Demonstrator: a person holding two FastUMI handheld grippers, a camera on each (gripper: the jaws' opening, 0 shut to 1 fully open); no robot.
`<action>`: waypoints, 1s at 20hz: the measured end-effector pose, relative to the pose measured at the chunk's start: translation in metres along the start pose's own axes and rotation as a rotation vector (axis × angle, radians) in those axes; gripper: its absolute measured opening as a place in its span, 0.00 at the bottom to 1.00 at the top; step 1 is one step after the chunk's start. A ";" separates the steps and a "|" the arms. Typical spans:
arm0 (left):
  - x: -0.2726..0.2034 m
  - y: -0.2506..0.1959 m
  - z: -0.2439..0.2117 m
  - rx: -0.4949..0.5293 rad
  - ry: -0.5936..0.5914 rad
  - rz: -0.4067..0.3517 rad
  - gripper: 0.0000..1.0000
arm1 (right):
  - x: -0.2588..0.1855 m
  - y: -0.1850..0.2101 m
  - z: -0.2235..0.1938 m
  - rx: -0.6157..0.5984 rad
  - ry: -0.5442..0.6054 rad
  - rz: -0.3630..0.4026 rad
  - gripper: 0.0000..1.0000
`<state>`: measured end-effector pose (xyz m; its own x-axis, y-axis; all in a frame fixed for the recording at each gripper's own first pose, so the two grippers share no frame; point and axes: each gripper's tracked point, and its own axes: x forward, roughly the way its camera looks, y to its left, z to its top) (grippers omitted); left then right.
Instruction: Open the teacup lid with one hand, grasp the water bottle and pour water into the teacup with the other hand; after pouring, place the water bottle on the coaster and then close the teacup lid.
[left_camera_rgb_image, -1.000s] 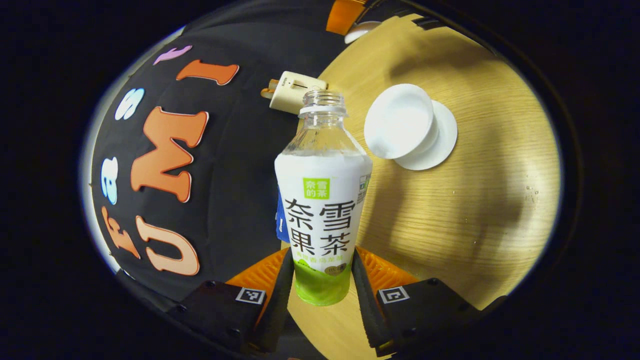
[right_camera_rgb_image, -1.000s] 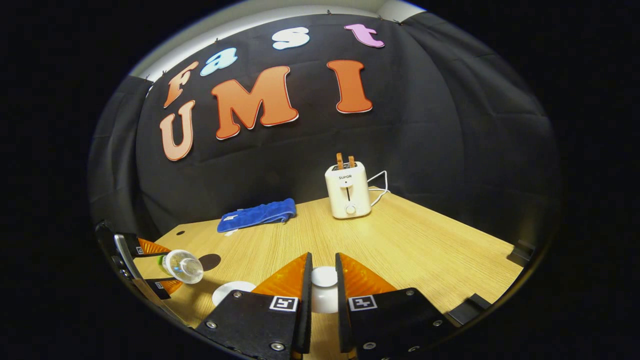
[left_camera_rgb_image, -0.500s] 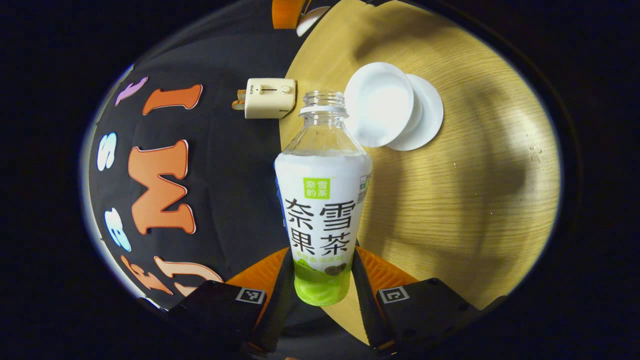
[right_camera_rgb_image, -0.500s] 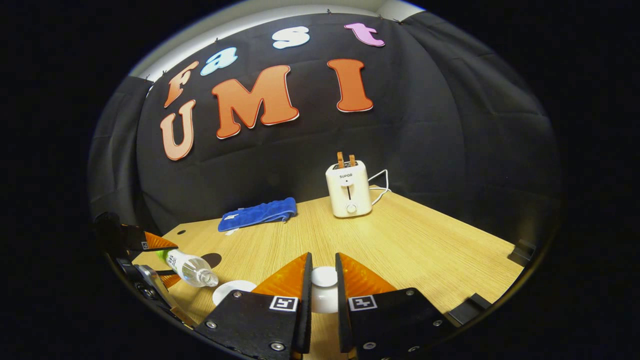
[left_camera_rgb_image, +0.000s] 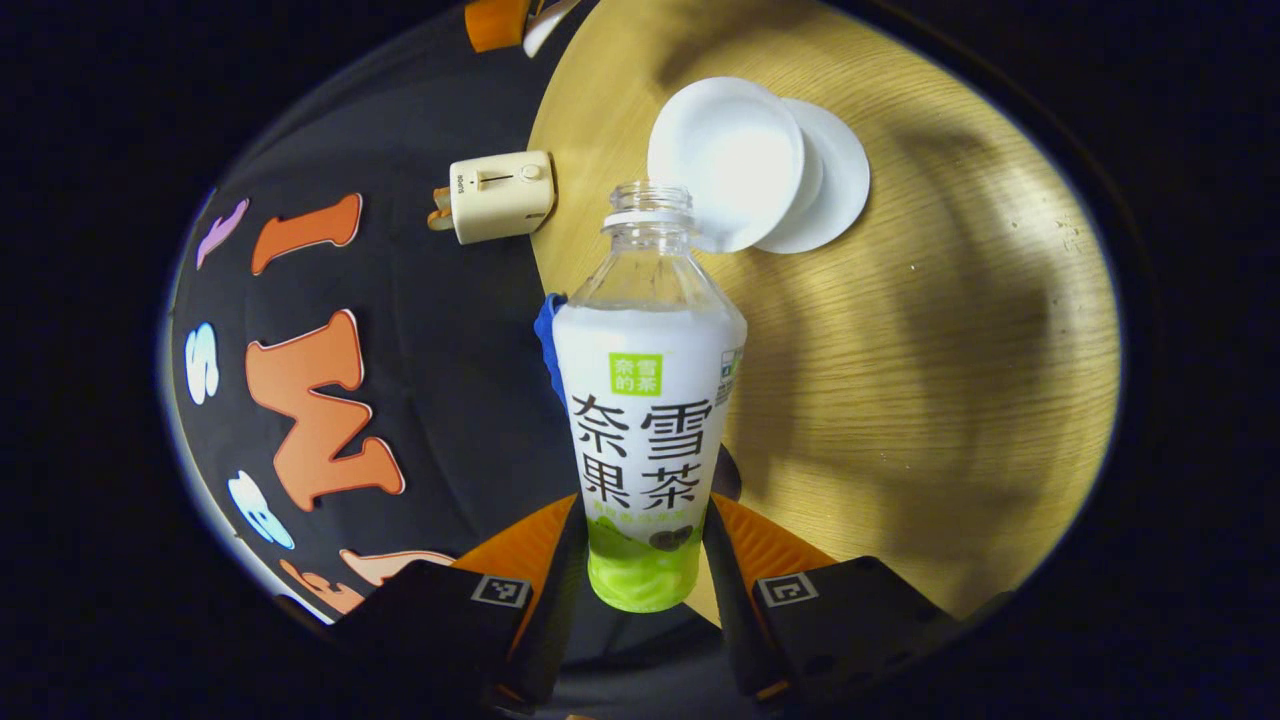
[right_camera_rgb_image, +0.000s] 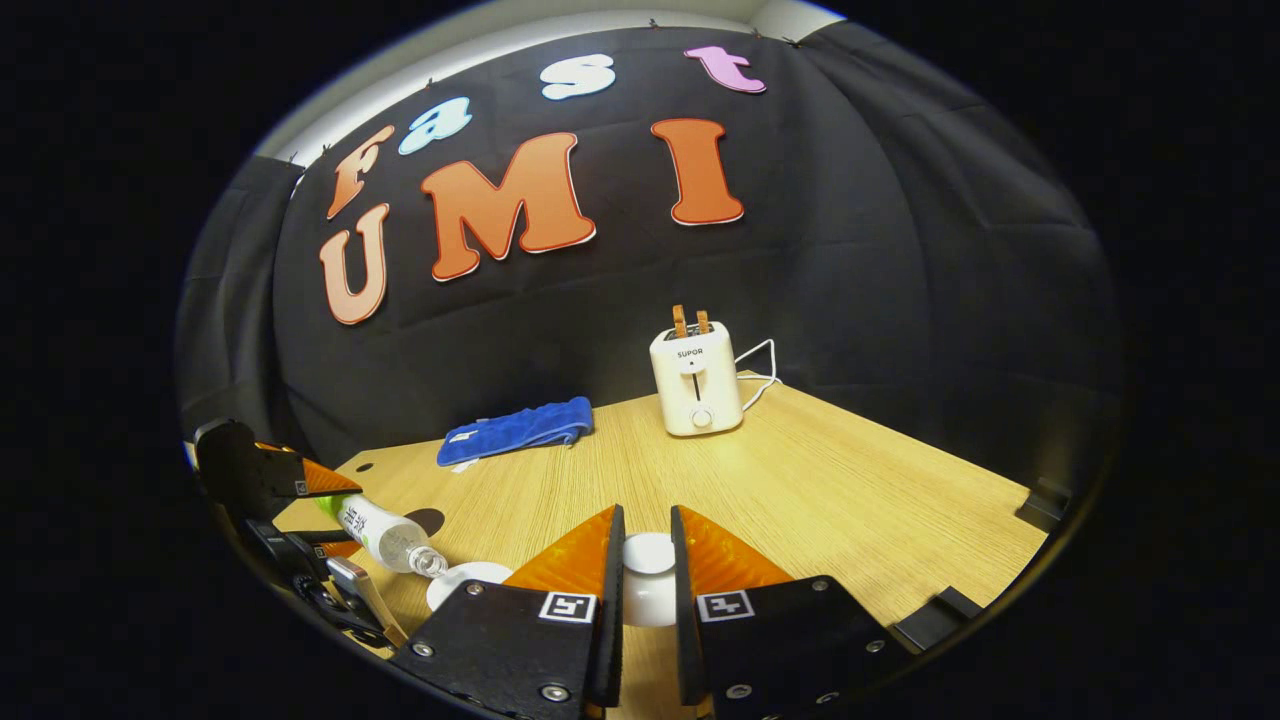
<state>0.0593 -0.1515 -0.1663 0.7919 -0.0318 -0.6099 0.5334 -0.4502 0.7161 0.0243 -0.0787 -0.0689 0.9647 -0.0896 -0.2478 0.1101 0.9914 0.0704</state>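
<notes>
Cream toaster (right_camera_rgb_image: 696, 378) upright at far edge of light wood-grain worktop (right_camera_rgb_image: 850, 500), against black cloth wall (right_camera_rgb_image: 900, 280), two slices standing in slots, lever and round knob on front face, white cord (right_camera_rgb_image: 757, 365) looping from its right side onto worktop. Folded blue cloth (right_camera_rgb_image: 515, 429) flat along same far edge, well left of toaster, apart from it. Small dark hole (right_camera_rgb_image: 359, 466) in worktop near left end of cloth; in left gripper view, toaster (left_camera_rgb_image: 492, 195) lying sideways in picture at worktop edge, corner of blue cloth (left_camera_rgb_image: 547, 335) below it.
</notes>
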 end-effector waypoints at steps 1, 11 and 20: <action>0.000 0.002 0.000 0.019 0.003 0.003 0.65 | 0.000 0.000 0.000 0.001 0.000 0.000 0.23; -0.009 0.020 0.002 0.206 0.027 0.074 0.65 | 0.000 -0.001 -0.001 -0.003 0.002 -0.001 0.22; -0.023 0.042 0.019 0.359 0.019 0.142 0.67 | 0.000 -0.003 0.001 0.012 0.001 0.004 0.23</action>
<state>0.0580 -0.1862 -0.1291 0.8574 -0.1017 -0.5045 0.2824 -0.7266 0.6264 0.0239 -0.0813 -0.0684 0.9649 -0.0859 -0.2480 0.1094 0.9906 0.0826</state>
